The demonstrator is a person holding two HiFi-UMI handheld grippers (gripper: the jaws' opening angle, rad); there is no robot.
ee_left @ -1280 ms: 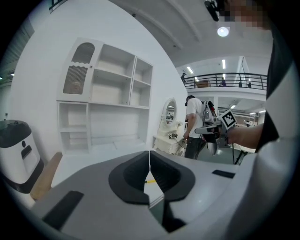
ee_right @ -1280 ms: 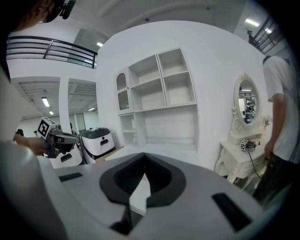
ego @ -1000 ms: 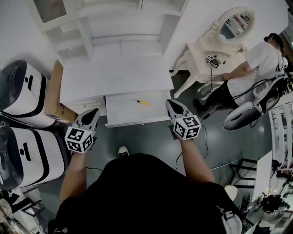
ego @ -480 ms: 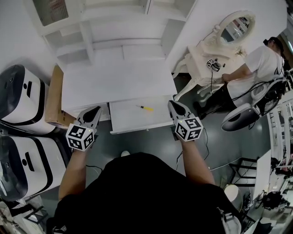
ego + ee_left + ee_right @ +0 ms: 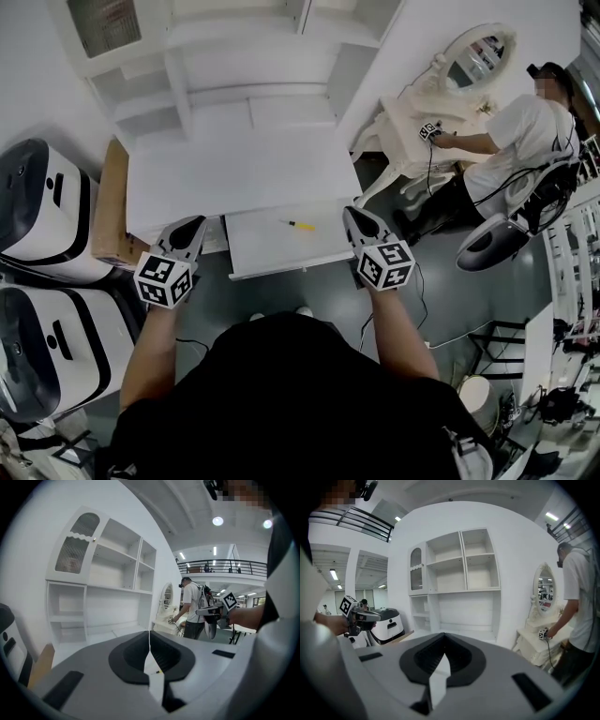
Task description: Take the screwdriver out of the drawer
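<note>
The left hand-held gripper (image 5: 193, 226) has its jaws closed, the two tips meeting in a thin seam in the left gripper view, and nothing is held between them. It hangs just beside the left front corner of the open drawer (image 5: 283, 268), at about 9 o'clock from the drawer's middle, and whether it touches the drawer cannot be told. The right hand-held gripper (image 5: 353, 215) is also closed and empty, its jaws pressed together in the right gripper view. It sits just beside the drawer's right edge at about 3 o'clock, and contact there cannot be told either. Both point away from the person, toward 12 o'clock, tilted slightly downward. The screwdriver (image 5: 300, 224) lies flat on the white floor of the drawer, toward 1 o'clock from its middle and near the edge of the counter (image 5: 234, 173) that the drawer slides out from. It lies well apart from the left hand-held gripper and nearer the right one. Its long axis runs nearly across the drawer, the yellow handle toward 4 o'clock and the thin shaft toward 10 o'clock.
</note>
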